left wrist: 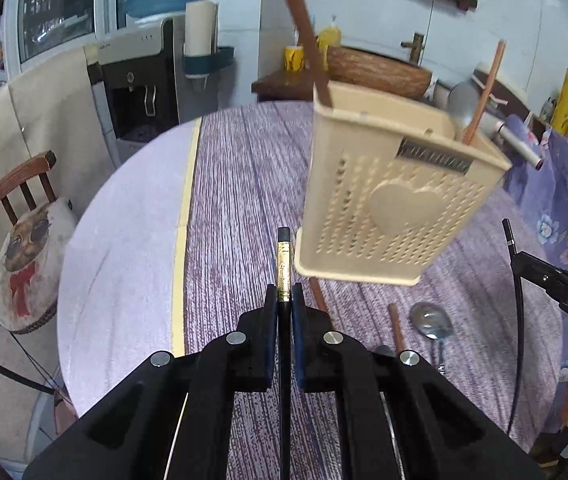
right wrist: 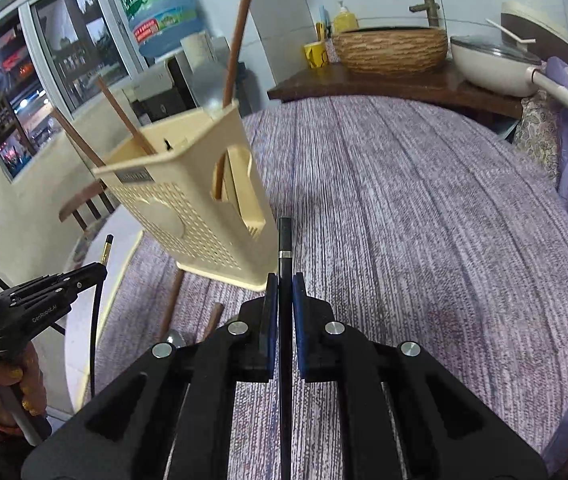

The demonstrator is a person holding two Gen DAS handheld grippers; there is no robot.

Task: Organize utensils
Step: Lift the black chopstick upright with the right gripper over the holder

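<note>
Both grippers are busy here, each one pinching a slim black chopstick. The left gripper (left wrist: 284, 294) is squeezing down narrow on a black chopstick with a gold band (left wrist: 284, 268), its dark tip poking straight toward twelve o'clock past the blue pads (left wrist: 271, 312). The right gripper (right wrist: 282, 288) is doing the same, clamped tight on a black chopstick with a silver ring (right wrist: 284, 240), also pointing to twelve.

The beige utensil holder (left wrist: 388, 196) is standing on the purple striped tablecloth (left wrist: 243, 184), sitting at about one o'clock from the left gripper and appearing tilted in the fisheye. From the right wrist view the same holder (right wrist: 187, 200) is showing at about eleven o'clock, just beside the silver-ringed tip. Brown wooden handles are sticking up out of it: one long one (left wrist: 302, 32) is leaning toward eleven, another (left wrist: 484, 92) is rising at the far corner.

On the cloth, at about four o'clock from the left fingertips, a metal spoon (left wrist: 431, 320) is lying bowl-up, with a brown stick (left wrist: 396, 326) just beside it. Another brown stick (right wrist: 171, 304) is running out from under the holder's base.

At the back, a woven basin (right wrist: 390, 50) and a white pan (right wrist: 496, 64) are sitting on a wooden counter (right wrist: 364, 84).
</note>
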